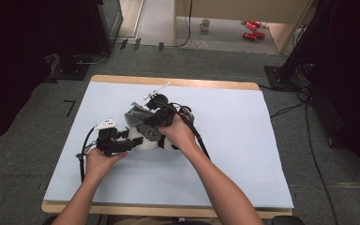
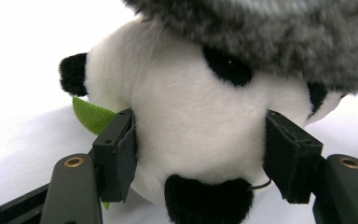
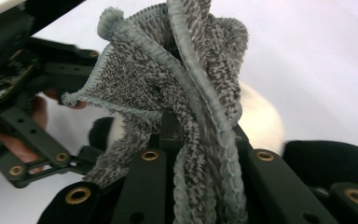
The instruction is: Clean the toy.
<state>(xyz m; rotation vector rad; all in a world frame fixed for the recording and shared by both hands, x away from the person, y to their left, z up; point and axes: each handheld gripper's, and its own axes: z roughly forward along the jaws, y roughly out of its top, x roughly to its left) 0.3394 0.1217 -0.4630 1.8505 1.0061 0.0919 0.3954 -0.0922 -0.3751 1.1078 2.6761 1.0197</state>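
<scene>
1. Panda toy (image 2: 196,135) sits on the white surface (image 1: 243,140), just ahead of the person's hands, with the left gripper (image 2: 200,154) clamped on its white body, one pad pressing each flank.
2. Grey cloth (image 3: 186,107) is bunched between the tightly closed jaws of the right gripper (image 3: 200,154), which holds it up over the panda toy's head; in the high view the cloth (image 1: 138,119) drapes across the toy.
3. Looks like a wipe or a cover-up is under way, so here's the danger: the plush is soft and round, and a hard drag of the cloth could roll it out of the left gripper's hold.
4. Another risk: the cloth is pinched by a fold only, so a snag on the ear (image 2: 72,73) or the green leaf (image 2: 91,114) could tug it free.
</scene>
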